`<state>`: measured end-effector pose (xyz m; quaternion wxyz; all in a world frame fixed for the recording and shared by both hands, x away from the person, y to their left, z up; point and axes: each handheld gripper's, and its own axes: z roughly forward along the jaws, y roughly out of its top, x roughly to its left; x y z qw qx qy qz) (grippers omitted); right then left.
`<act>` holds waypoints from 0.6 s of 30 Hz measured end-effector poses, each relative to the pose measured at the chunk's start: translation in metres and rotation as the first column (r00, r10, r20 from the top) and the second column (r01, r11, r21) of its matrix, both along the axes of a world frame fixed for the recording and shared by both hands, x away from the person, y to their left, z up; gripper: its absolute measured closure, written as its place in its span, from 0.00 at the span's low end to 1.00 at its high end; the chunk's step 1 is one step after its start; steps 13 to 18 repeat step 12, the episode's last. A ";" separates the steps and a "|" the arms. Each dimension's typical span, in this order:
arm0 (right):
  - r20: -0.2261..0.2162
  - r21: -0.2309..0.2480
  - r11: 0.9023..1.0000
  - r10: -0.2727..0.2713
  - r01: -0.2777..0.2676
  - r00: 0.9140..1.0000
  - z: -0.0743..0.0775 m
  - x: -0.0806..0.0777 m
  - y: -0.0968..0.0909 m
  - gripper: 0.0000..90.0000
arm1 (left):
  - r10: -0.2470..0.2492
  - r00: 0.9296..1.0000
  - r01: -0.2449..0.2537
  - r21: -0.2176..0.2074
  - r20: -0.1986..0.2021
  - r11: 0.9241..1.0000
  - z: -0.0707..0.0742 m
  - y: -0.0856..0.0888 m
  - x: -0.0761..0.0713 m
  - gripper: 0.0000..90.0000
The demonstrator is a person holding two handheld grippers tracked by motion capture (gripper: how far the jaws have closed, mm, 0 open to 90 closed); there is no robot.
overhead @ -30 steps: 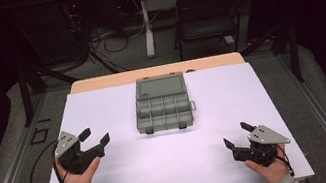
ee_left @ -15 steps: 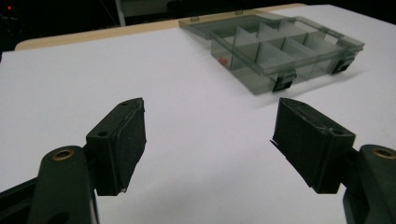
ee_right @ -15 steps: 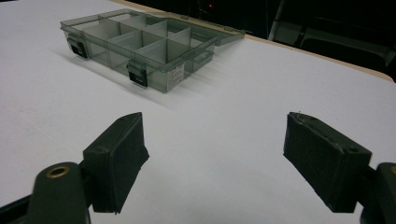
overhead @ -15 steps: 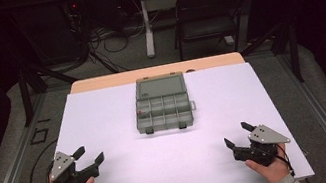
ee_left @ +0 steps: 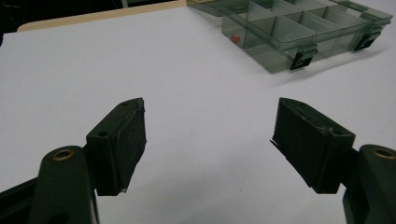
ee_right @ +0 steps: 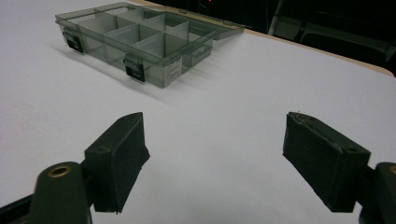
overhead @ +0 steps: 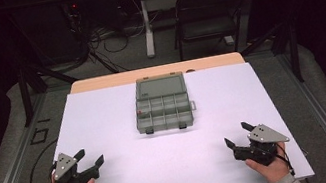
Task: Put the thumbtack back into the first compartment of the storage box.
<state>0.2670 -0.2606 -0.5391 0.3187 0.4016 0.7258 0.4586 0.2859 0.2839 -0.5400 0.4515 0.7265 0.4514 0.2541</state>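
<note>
A smoky transparent compartment box [overhead: 162, 104] lies open in the middle of the white table [overhead: 103, 112], its lid folded back toward the far side. A small red item [overhead: 139, 112] sits in one of its left compartments, also seen in the left gripper view [ee_left: 235, 39]. The box [ee_left: 299, 28] lies far ahead of the left jaws and the box [ee_right: 135, 42] far ahead of the right jaws. My left gripper [overhead: 89, 157] rests open near the front left corner. At the front right my right gripper [overhead: 238, 135] stands open. Nothing is between either pair of jaws.
A dark chair [overhead: 210, 9] and a table leg [overhead: 145, 23] stand beyond the table's far edge, with cables on the floor. A wooden strip [overhead: 157, 71] runs along the table's far edge. Metal rails [overhead: 8, 174] flank the table.
My left gripper has drawn back toward the front left corner and lowered to the table. The right gripper has stayed in place.
</note>
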 end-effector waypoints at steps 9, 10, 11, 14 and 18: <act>-0.008 -0.007 1.000 -0.006 0.006 1.000 -0.001 0.001 0.000 0.23 | 0.010 1.000 -0.010 0.000 -0.023 1.000 -0.002 0.003 0.002 0.28; -0.011 -0.009 1.000 -0.006 0.006 1.000 -0.001 0.001 -0.001 0.23 | 0.011 1.000 -0.011 -0.004 -0.024 1.000 -0.002 0.004 0.003 0.28; -0.013 -0.009 1.000 -0.007 0.007 1.000 -0.001 0.001 -0.001 0.23 | 0.012 1.000 -0.012 -0.003 -0.027 1.000 -0.002 0.004 0.003 0.28; -0.013 -0.010 1.000 -0.010 0.009 1.000 -0.001 0.001 -0.001 0.23 | 0.016 0.999 -0.016 -0.004 -0.029 1.000 -0.002 0.005 0.003 0.27; -0.013 -0.010 1.000 -0.010 0.009 1.000 -0.001 0.001 -0.001 0.23 | 0.016 0.999 -0.016 -0.004 -0.029 1.000 -0.002 0.005 0.003 0.27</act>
